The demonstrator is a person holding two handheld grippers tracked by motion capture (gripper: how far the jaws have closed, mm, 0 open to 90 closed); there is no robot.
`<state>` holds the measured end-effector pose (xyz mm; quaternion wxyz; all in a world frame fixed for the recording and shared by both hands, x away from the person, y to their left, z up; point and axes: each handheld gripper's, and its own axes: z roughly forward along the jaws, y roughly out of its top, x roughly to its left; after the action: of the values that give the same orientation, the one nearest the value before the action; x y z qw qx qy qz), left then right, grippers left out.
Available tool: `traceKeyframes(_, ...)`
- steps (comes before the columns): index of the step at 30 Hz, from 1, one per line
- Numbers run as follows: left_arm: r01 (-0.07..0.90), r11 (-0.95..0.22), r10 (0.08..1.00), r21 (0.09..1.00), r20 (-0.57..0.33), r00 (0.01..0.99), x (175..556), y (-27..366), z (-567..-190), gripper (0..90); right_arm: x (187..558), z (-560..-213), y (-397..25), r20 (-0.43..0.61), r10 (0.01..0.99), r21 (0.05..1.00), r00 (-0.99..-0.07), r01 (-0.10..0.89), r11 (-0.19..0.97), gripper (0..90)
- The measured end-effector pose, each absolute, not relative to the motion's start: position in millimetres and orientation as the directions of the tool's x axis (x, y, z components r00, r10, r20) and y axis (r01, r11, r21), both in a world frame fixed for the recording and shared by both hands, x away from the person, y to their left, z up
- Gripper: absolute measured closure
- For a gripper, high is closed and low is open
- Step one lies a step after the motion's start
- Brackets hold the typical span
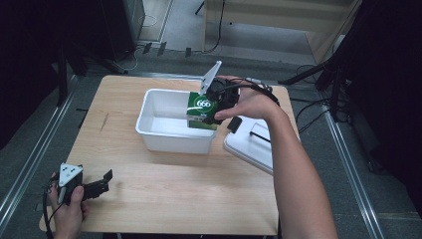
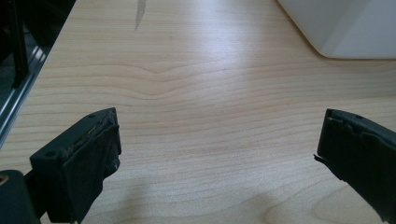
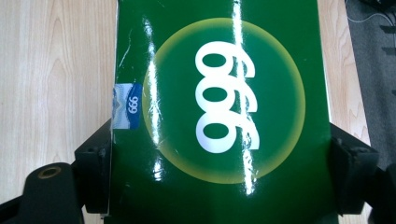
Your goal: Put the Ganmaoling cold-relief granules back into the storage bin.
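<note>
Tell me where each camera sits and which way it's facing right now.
High view: above the person's side, looking forward and down on the table; both forearms show.
Left gripper view: on the left gripper, looking along open fingers at bare wood.
Right gripper view: on the right gripper, facing the green box.
Shared: box, white bin.

Left gripper (image 1: pixel 102 182): black body, grey three-cornered plate on top w/ dark dots, black cable trailing. Jaws black, blocky, pads frayed at edges, small screw holes. Right gripper (image 1: pixel 215 107): black, grey plate, black cable; brass-ringed hole near jaw base. Both forearms bare, no sleeves.
</note>
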<state>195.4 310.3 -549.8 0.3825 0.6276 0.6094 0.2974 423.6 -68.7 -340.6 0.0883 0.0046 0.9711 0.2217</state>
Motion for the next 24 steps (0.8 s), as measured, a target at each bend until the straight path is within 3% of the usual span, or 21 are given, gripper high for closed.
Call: traceKeyframes(24, 0.539, 0.034, 0.992, 0.841, -0.094, 0.084, 195.2, 310.3, -549.8, 0.2, 434.8, -363.1, -48.1, -0.202, 0.041, 0.386, -0.979, -0.041, 0.921, 16.8)
